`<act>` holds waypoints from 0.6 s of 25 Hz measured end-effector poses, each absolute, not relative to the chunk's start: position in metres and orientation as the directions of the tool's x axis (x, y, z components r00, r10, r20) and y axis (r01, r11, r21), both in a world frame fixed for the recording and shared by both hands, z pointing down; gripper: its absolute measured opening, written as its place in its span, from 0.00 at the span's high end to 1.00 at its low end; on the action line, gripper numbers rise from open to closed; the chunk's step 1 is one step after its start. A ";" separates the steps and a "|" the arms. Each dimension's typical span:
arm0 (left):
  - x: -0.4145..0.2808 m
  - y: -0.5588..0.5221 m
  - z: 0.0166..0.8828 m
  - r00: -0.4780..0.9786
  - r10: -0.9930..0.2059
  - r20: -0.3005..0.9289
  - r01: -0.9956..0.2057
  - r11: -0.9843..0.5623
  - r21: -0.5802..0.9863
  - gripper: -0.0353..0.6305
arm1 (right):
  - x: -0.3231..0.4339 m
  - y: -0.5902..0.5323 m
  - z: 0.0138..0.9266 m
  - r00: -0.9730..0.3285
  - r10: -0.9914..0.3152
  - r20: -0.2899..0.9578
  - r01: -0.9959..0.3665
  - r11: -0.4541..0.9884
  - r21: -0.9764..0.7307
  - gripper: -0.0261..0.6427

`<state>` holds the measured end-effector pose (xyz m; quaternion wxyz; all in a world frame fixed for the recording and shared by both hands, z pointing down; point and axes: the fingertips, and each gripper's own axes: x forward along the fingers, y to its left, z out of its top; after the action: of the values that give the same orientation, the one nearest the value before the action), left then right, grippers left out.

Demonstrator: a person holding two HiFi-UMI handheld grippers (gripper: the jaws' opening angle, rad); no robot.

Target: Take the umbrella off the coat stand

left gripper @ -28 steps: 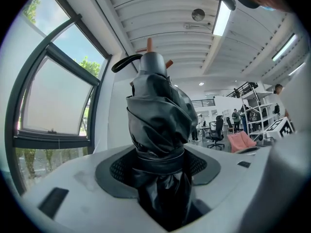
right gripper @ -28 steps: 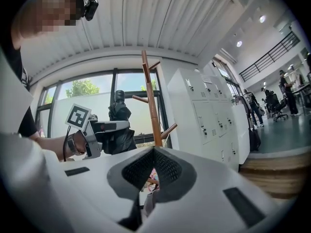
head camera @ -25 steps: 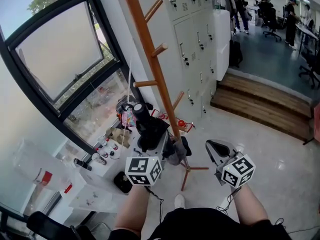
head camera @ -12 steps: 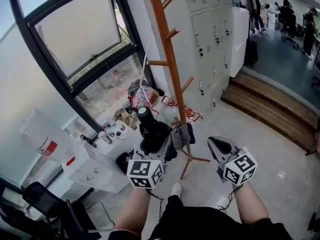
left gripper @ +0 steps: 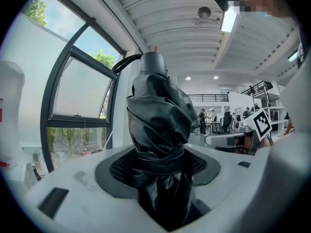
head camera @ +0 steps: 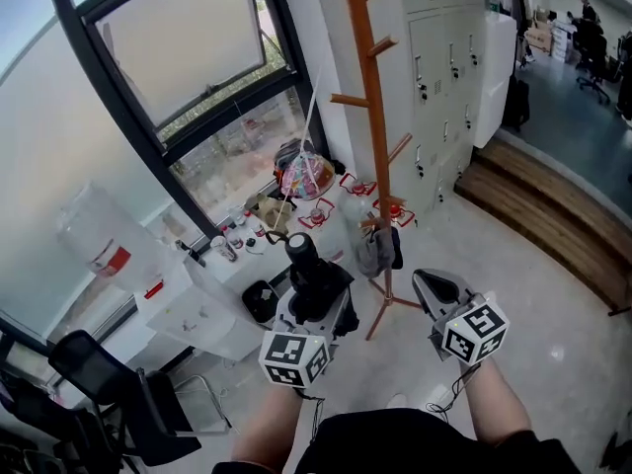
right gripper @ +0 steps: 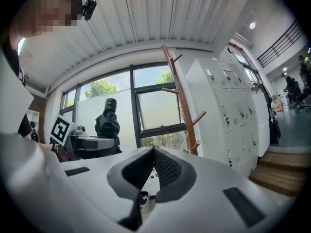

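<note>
Left of the coat stand (head camera: 370,97) | our left tool (head camera: 314,314) grips the folded black umbrella (head camera: 306,265) upright, apart from the pole | our right tool (head camera: 434,289) near it, jaws together, nothing between

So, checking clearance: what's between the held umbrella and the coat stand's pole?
A grey cloth hanging low on the coat stand's pole, just right of the umbrella, in the head view.

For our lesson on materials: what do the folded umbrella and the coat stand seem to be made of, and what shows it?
Umbrella: probably thin black synthetic cloth, slightly glossy; it creases and bunches in soft folds.
Coat stand: looks like wood with a smooth reddish-brown finish and round pegs; no grain is visible, so this is uncertain.
</note>
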<state>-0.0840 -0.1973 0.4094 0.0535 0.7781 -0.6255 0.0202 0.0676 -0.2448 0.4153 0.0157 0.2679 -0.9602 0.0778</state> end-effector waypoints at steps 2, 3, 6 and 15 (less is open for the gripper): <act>-0.094 -0.184 0.416 0.218 -0.969 0.113 -0.975 -0.212 0.065 0.56 | 0.052 -0.236 0.417 -0.861 -0.503 0.072 -0.508 0.849 -0.147 0.88; -0.100 -0.176 0.419 0.218 -0.969 0.119 -0.975 -0.212 0.067 0.56 | 0.043 -0.230 0.418 -0.864 -0.498 0.073 -0.504 0.851 -0.149 0.88; -0.119 -0.154 0.425 0.222 -0.966 0.133 -0.974 -0.215 0.066 0.56 | 0.016 -0.212 0.419 -0.870 -0.488 0.072 -0.493 0.856 -0.156 0.88; -0.158 -0.098 0.447 0.294 -0.944 0.152 -0.955 -0.285 0.079 0.56 | -0.034 -0.148 0.429 -0.848 -0.521 0.101 -0.530 0.838 -0.131 0.88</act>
<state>-0.1585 -0.0984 0.4471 0.0773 0.8007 -0.5928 0.0375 -0.0344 -0.1483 0.4287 0.0306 0.2743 -0.9581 0.0771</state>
